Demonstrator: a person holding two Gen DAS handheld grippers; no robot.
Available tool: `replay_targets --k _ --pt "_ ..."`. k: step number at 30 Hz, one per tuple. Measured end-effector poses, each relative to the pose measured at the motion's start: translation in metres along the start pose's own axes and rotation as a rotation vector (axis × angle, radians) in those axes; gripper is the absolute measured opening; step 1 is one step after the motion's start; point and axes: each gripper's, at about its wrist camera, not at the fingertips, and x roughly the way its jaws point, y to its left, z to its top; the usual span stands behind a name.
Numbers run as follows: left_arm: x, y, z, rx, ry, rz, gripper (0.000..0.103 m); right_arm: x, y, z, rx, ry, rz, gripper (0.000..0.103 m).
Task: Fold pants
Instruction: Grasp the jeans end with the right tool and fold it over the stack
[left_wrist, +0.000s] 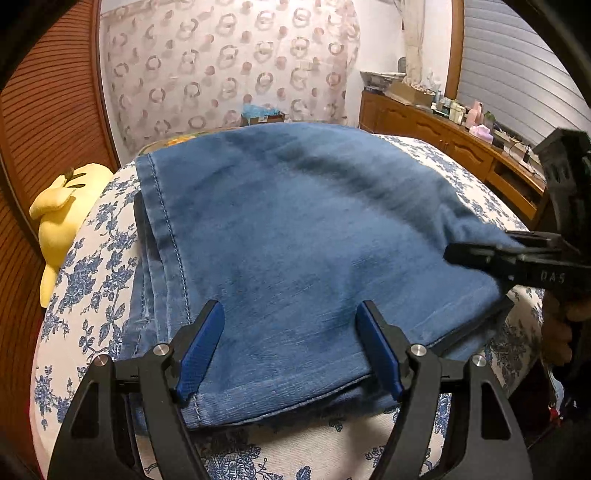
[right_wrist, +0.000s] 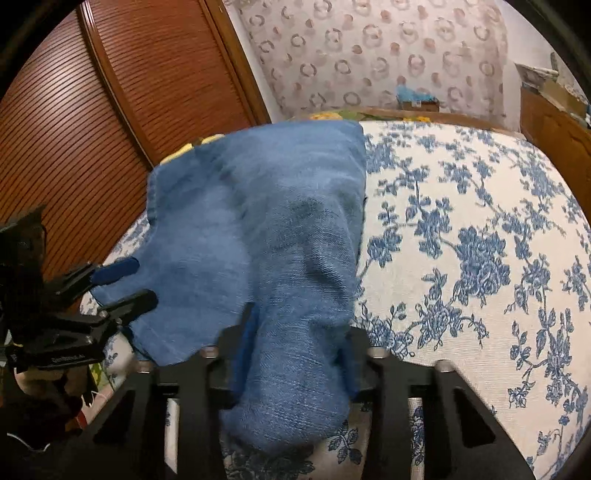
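On floral bed (right_wrist: 461, 221), one jeans (left_wrist: 295, 229), left gripper (left_wrist: 291, 350) apart, right gripper (right_wrist: 295, 354) clamping denim

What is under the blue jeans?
The folded jeans lie on a bedspread with blue flowers. Its print shows all around them. What lies under their middle is covered, and the folded layers inside cannot be seen either.

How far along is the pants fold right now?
Done: the jeans lie doubled in layers on the floral bedcover. In hand: the right gripper pinches a bunched edge; the left gripper is open over the near edge. Left: releasing and flattening that bunch.
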Motion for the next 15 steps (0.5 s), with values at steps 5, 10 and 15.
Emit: replay_targets --k 5,10,15 --pt "-0.01 0.008 0.001 -0.025 -0.008 0.003 0.075 -0.024 0.018 0.014 -0.044 -0.073 0.011 0.018" --pt "-0.034 0.03 -0.002 -0.068 -0.035 0.032 0.075 -0.046 0.045 0.041 -0.11 -0.142 0.055 0.015" --pt "-0.06 0.054 -0.01 -0.104 -0.062 0.07 0.075 -0.049 0.091 0.063 -0.224 -0.167 0.105 0.013"
